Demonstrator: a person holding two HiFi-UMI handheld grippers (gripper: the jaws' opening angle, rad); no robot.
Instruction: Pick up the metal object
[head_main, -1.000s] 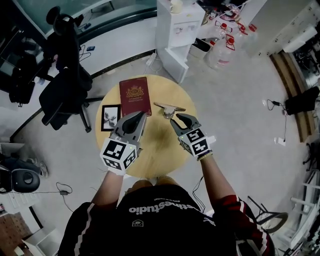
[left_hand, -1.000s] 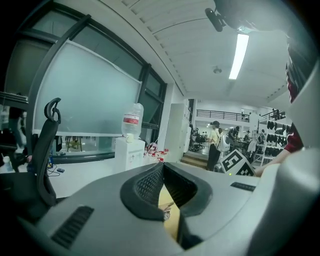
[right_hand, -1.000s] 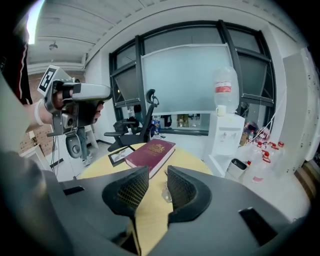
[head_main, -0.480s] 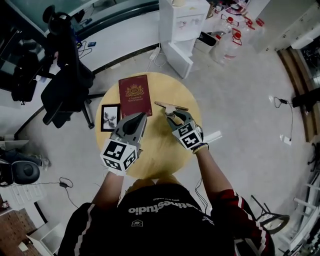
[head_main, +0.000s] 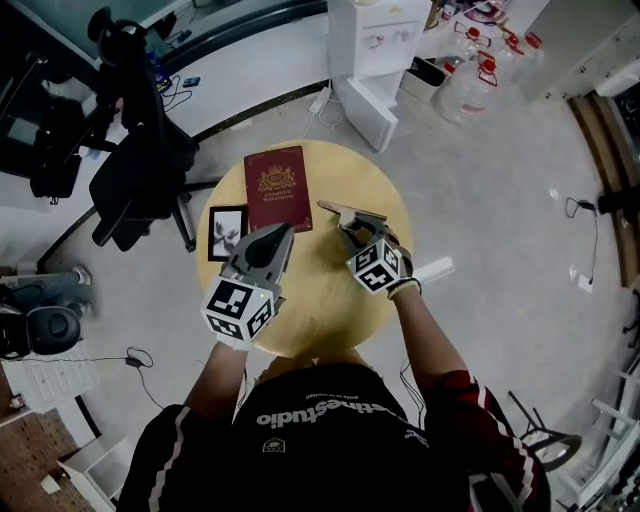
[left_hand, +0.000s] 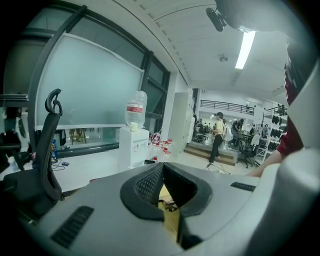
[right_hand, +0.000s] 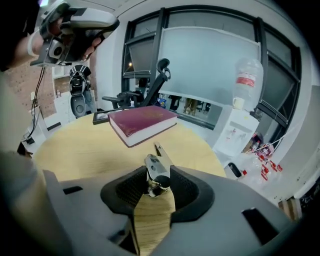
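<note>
Your right tongs (head_main: 352, 229), jaws just opened wide, straddle the metal object (right_hand: 156, 172) on the table (head_main: 310, 305), right of the book (head_main: 278, 188). It looks stiff, slick and light, so pinch its thick end. Your left tongs (head_main: 272, 238) are together, empty.

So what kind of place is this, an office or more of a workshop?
Probably an open-plan office or lab. A black office chair stands by the round wooden table, a water dispenser has spare bottles beside it, and people stand among desks and chairs further back.
</note>
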